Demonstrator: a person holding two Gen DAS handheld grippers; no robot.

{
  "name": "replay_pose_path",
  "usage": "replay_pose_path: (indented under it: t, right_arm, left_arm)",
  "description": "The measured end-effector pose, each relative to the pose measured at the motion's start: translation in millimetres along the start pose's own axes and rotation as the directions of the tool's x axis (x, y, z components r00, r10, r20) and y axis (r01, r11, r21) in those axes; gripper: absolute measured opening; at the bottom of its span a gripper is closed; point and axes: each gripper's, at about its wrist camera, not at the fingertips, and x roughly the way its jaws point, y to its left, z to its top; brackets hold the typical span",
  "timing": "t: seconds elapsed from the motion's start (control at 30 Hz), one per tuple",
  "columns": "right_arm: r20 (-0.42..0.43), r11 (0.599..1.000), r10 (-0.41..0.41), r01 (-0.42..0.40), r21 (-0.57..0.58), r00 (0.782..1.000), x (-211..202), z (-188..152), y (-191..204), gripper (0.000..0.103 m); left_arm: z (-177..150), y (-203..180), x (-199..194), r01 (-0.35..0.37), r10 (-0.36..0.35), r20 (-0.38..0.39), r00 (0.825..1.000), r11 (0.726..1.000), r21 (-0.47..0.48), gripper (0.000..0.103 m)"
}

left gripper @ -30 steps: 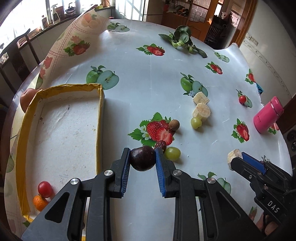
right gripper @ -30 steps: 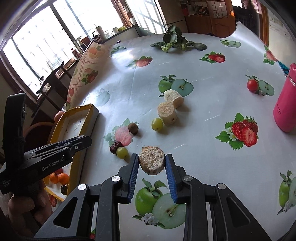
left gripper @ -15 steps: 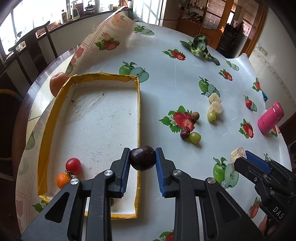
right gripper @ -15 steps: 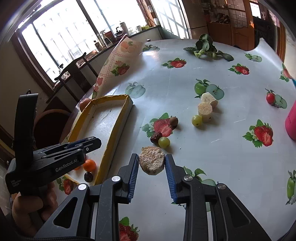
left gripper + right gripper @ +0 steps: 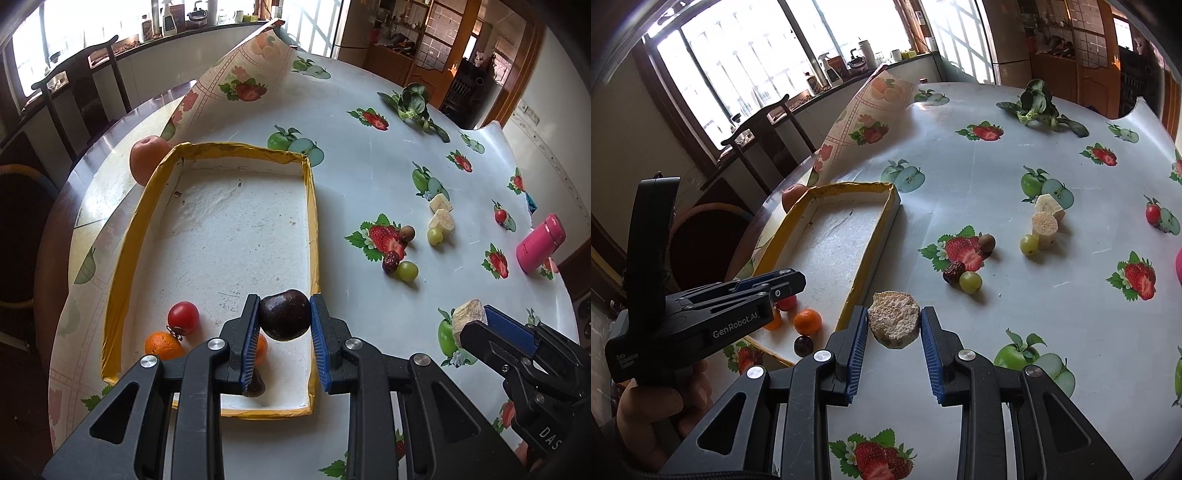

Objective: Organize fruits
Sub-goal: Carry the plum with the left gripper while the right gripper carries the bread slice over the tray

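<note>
Right tool (image 5: 894, 325) clamps banana slice (image 5: 894, 318) beside yellow-rimmed tray (image 5: 866, 254)

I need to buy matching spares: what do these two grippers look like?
Both are black plastic, clamp-style. The left gripper and right gripper each have two jaws lined with ribbed blue pads, silver rivets, and triangular cut-outs. White lettering on the left reads "GenRobot.AI".

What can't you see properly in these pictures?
- Left wrist view: a second orange fruit and a small dark fruit in the tray are half hidden by the left gripper.
- Same view: the peach-coloured fruit is partly behind the tray's wall.
- Right wrist view: the pink bottle is cut off by the edge.
</note>
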Motion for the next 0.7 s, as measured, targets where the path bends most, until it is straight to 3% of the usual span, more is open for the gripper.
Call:
replay_pose_path:
  t: [0.7]
  right_arm:
    - [-0.024, 0.998, 0.032, -0.033, -0.059, 0.999, 16, 2, 37, 0.03]
  left_arm:
    - [-3, 36, 3, -0.012, 0.012, -0.008, 1.0, 0.999, -0.051, 0.024]
